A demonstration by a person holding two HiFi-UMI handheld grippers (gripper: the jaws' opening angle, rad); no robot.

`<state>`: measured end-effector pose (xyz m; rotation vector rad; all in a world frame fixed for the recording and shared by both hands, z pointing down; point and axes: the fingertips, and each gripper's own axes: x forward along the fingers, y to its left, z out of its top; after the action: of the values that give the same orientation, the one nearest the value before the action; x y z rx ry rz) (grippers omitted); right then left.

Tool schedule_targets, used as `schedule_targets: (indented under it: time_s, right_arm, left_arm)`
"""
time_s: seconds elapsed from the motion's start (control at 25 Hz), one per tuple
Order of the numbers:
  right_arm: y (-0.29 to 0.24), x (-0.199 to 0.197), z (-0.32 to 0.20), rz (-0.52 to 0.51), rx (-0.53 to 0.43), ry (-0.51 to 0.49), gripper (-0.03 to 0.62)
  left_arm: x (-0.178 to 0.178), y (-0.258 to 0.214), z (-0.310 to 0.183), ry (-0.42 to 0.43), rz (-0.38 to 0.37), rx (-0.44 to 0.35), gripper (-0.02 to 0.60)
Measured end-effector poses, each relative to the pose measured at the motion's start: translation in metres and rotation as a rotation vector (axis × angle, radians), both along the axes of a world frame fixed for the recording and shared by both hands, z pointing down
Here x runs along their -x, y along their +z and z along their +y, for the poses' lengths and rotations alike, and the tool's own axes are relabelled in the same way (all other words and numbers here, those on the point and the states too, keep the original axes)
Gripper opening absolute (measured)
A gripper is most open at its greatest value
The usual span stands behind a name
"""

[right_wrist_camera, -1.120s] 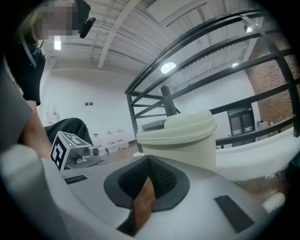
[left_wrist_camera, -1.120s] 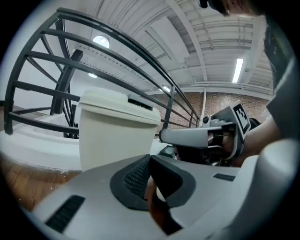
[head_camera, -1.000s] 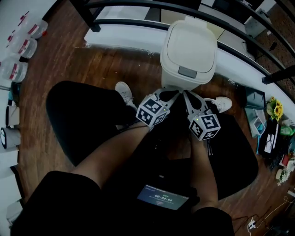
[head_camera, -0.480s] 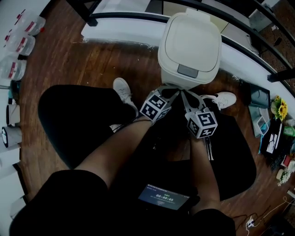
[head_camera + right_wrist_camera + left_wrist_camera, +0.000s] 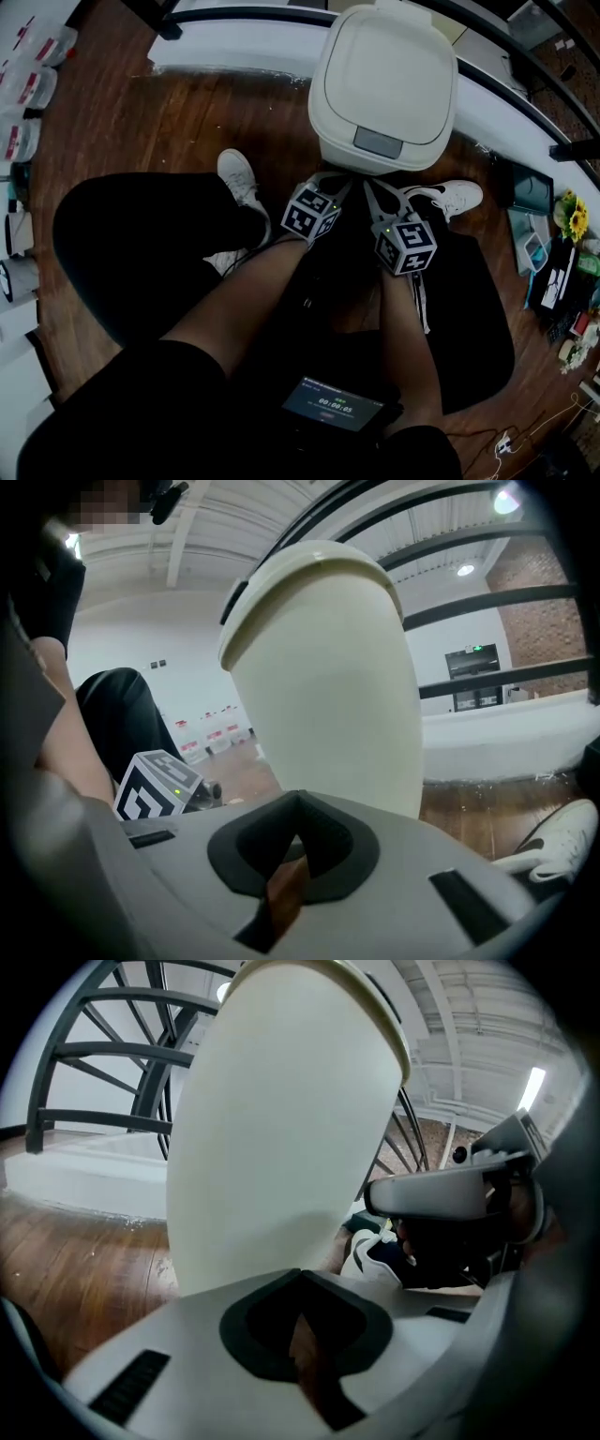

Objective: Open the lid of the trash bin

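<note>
A cream trash bin (image 5: 384,66) stands on the wood floor, its lid down, with a grey push button (image 5: 379,142) on the near edge. My left gripper (image 5: 339,182) and right gripper (image 5: 372,191) hover side by side just in front of the bin's lower front, below the button, neither touching it. Both are shut with nothing between the jaws. In the left gripper view the bin's wall (image 5: 281,1119) rises right ahead of the left gripper (image 5: 300,1279). The right gripper view shows the bin (image 5: 328,686) beyond the right gripper (image 5: 298,803).
The person's white shoes (image 5: 236,178) (image 5: 455,197) flank the bin's base on a black mat (image 5: 122,244). A white ledge (image 5: 234,42) with dark railings runs behind the bin. Plastic containers (image 5: 23,84) sit far left, clutter with a sunflower (image 5: 574,220) far right. A screen (image 5: 333,405) rests in the lap.
The view has closed in on the bin, which now looks larger. Both grippers have edged slightly forward toward its front. The lid has stayed down and the jaws have stayed shut.
</note>
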<state>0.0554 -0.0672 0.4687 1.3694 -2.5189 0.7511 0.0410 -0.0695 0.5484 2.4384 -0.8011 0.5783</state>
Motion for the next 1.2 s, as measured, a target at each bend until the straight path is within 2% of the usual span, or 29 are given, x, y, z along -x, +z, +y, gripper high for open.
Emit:
schedule_targets:
  time_s: [0.28,0.6,0.88,1.2]
  right_arm:
    - [0.031,-0.003,-0.004,-0.027,0.046,0.027,0.021]
    - [0.047,-0.006,-0.011,-0.024,0.079,0.015,0.021]
    - [0.051,-0.006,-0.017,-0.02,0.085,0.031,0.021]
    - [0.063,-0.007,-0.014,-0.012,0.107,0.037,0.021]
  left_arm:
    - [-0.005,0.035,-0.016,-0.038,-0.013,0.044,0.035]
    - [-0.016,0.069,-0.026,-0.033,-0.027,0.093,0.034]
    - [-0.012,0.083,-0.04,-0.074,-0.033,0.096,0.035]
    - [-0.023,0.091,-0.043,-0.061,-0.05,0.1,0.035]
